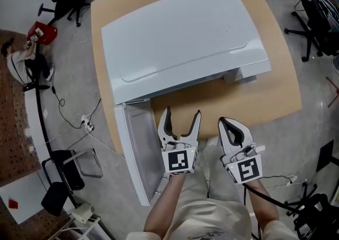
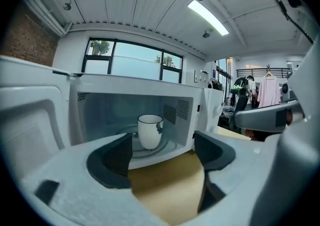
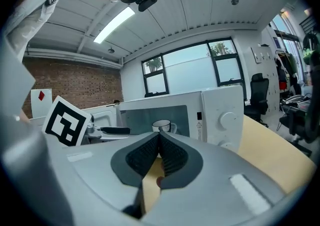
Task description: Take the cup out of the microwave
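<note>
The microwave [image 1: 180, 37] is white, and its inside is pale grey. The cup [image 2: 150, 131] inside the microwave is white with a dark rim. The table [image 1: 275, 96] under the microwave is light tan wood. In front of the microwave, the left tongs [image 1: 183, 113] and right tongs [image 1: 226, 123] are white with dark grey pads, and their square markers [image 1: 179, 161] are patterned black and white. The floor [image 1: 74, 74] left of the microwave is grey.

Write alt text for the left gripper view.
A white cup stands inside an open microwave, its door swung out to the left. In front, the left gripper faces it, jaws apart, only bare tabletop between them.
</note>
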{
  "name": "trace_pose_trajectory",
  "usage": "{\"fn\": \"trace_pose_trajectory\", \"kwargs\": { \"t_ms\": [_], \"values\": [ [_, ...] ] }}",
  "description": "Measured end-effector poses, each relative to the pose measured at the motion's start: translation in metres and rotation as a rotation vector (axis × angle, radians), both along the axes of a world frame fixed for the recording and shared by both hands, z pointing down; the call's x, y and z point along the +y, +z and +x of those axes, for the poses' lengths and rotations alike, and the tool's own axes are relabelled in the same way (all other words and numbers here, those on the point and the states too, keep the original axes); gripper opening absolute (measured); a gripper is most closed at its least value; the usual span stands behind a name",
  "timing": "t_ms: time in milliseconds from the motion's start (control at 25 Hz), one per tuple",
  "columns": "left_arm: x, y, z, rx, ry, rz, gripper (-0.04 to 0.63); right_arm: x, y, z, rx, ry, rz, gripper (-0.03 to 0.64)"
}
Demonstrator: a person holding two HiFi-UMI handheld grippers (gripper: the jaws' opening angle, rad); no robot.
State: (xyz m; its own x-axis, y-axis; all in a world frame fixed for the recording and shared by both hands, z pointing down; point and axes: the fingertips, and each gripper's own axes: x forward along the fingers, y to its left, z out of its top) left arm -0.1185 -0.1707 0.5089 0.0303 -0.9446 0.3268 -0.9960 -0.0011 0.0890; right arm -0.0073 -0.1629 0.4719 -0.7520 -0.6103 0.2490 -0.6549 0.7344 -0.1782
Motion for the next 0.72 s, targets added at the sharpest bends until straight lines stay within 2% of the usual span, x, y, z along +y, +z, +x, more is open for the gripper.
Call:
{"fn": "trace_pose_trajectory", "kwargs": {
  "t_ms": [120, 240, 360, 560, 720],
  "values": [
    [-0.021, 0.009, -0.012, -0.003, -0.026, 0.011, 0.418, -0.015, 0.008, -0.01, -0.012, 0.005, 0.01, 0.007],
    [-0.036, 0.021, -0.022, -0.032, -0.033, 0.006, 0.422, -0.021, 0.023, -0.015, 0.013, -0.013, 0.005, 0.006],
    [-0.053, 0.025, -0.028, -0.014, -0.037, 0.035, 0.423, -0.022, 0.035, -0.02, 0.024, -0.011, -0.006, 0.008],
    [-0.087, 0.033, -0.033, -0.033, -0.007, 0.064, 0.45, -0.028, 0.041, -0.03, 0.006, 0.003, -0.008, 0.008],
    [-0.113, 0.037, -0.034, -0.051, 0.006, 0.1, 0.475, -0.022, 0.045, -0.03, 0.031, -0.011, -0.027, 0.011]
  ]
}}
